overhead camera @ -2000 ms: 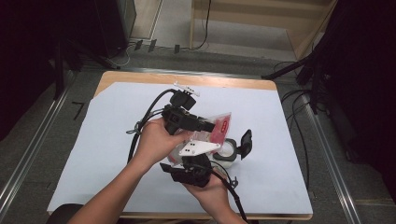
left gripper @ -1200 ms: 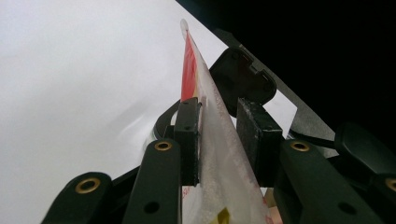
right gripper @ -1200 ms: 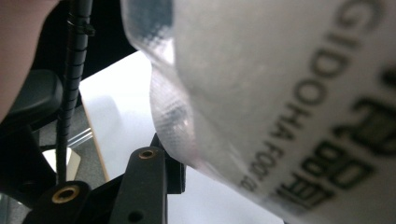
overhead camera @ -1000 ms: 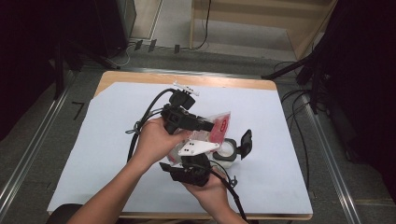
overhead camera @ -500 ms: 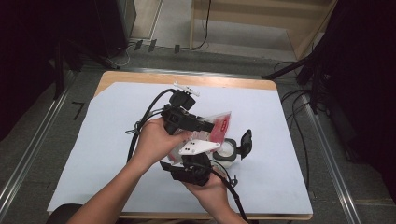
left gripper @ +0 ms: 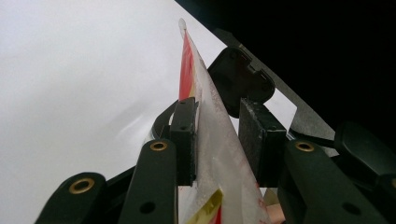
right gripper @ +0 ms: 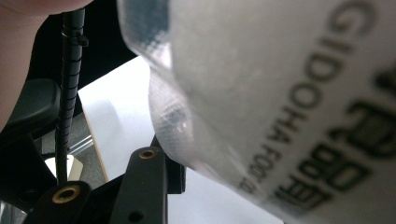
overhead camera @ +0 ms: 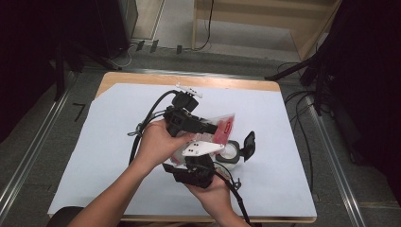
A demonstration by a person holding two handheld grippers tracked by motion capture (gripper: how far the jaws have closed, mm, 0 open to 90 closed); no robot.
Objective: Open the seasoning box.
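Observation:
A clear pouch with a red label stands on edge at mid-table between both grippers. My left gripper comes in from the left. In the left gripper view the pouch runs between the jaws of that gripper: one pad touches it and a narrow gap shows at the other. My right gripper, under its grey plate, points up at the pouch from below. In the right gripper view the blurred pouch hangs close over one finger and hides the other.
A round container with its black lid flipped open stands just right of the grippers. A white sheet covers the wooden table. Black cables trail off both grippers. Dark stands and cables lie on the floor to the right.

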